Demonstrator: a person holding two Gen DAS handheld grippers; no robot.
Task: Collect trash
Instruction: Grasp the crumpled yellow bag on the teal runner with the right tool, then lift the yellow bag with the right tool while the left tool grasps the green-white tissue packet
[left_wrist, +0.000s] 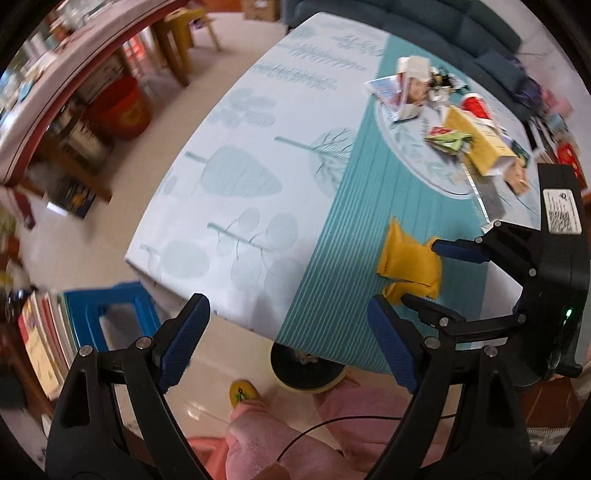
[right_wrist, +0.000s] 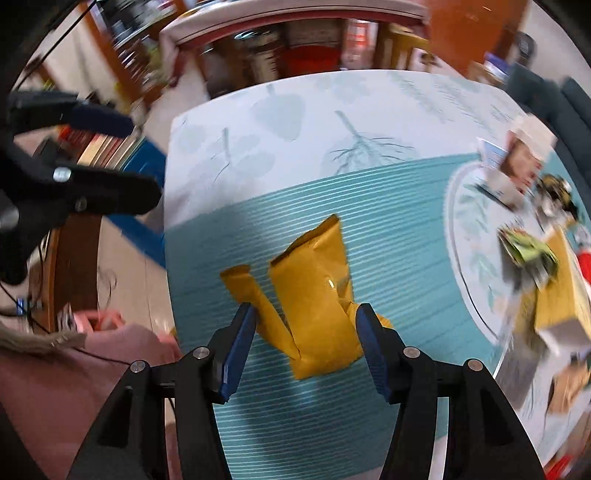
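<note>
Only in the left wrist view is the floor seen below the table edge: a blue stool (left_wrist: 110, 314), a red bucket (left_wrist: 123, 107), a round table base (left_wrist: 308, 369) and a pink sleeve (left_wrist: 266, 439) just under the left gripper (left_wrist: 291, 339). The right gripper (left_wrist: 432, 273) is also seen from the side there, ahead and to the right. Only in the right wrist view is the yellow wrapper (right_wrist: 314, 306) shown whole, crumpled on the teal striped tablecloth (right_wrist: 388, 221).

The left gripper is spread wide with nothing between its pads, held over the near table edge. The right gripper (right_wrist: 304, 343) is partly open and straddles the near end of the yellow wrapper; the left pad looks to be touching the wrapper's folded flap, the right pad sits just beside it, and no squeeze is seen. Firm contact cannot be told through the blur. A trash pile (right_wrist: 535, 251) of cartons and wrappers lies well ahead and right of the right gripper, on the round pale patch.
</note>
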